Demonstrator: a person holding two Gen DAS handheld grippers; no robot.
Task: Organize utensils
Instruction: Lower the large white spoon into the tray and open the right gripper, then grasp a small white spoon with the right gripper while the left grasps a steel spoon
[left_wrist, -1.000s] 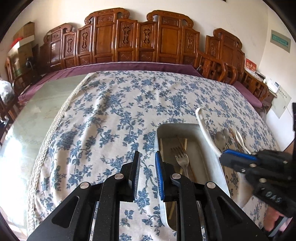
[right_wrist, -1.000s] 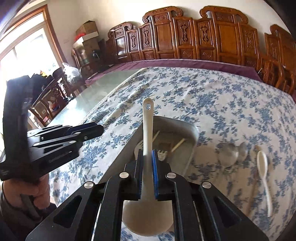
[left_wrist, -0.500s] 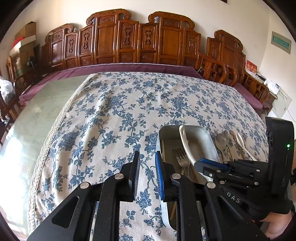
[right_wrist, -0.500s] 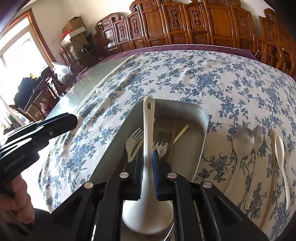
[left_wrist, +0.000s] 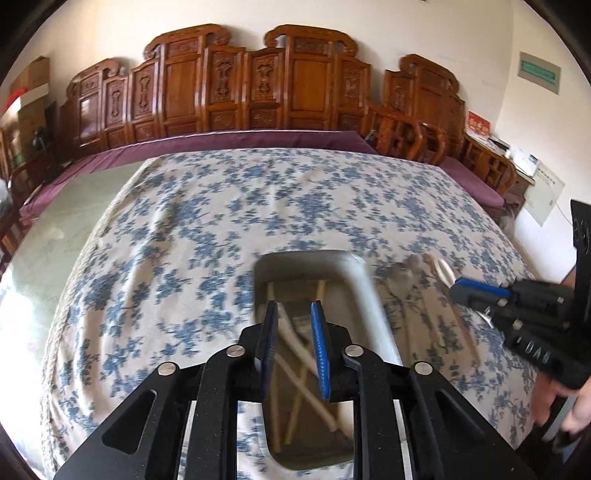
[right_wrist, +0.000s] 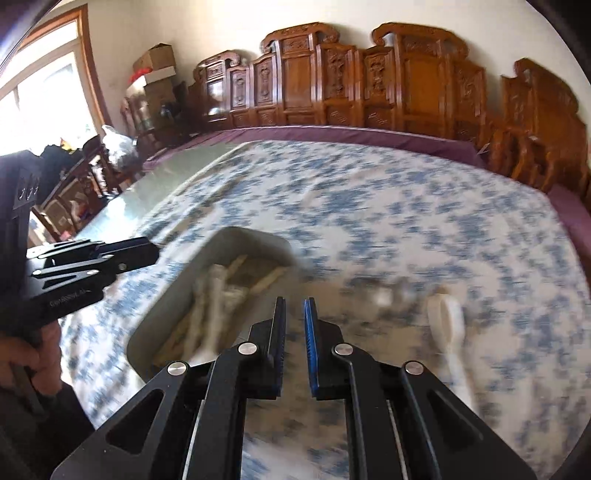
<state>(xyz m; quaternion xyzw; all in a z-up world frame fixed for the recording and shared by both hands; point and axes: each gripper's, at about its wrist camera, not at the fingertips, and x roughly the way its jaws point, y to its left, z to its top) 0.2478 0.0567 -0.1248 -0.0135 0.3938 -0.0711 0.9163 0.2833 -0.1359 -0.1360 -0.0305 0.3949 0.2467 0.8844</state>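
Utensils lie heaped in the grey tray (left_wrist: 364, 295) on the counter (left_wrist: 184, 229), which is spread with a blue-flowered cloth (right_wrist: 369, 192). Both views are smeared with motion, so the tray's contents read only as pale crossed handles (left_wrist: 295, 354) and light sticks (right_wrist: 266, 282); I cannot tell one piece from another.

The left tongs (left_wrist: 293, 345) hang over the near half of the tray, jaws parted with nothing between them, the pale handles showing through the gap below. In the right wrist view the same tongs (right_wrist: 147, 251) sit off the tray's left side, gripped by a hand (right_wrist: 29, 354).

The right tongs (right_wrist: 294, 339) are released too, a narrow gap between the blue pads and nothing in it. They sit just beside the tray's right rim, over the cloth. From the left wrist view they (left_wrist: 461, 291) hover right of the tray, near the loose pieces.

Those loose pieces rest on the cloth to the right of the tray: a white spoon (right_wrist: 448, 325), plainest of the lot, and blurred metal spoons (left_wrist: 406, 269) between it and the tray.

Carved wooden chairs (left_wrist: 258, 85) line the far wall.
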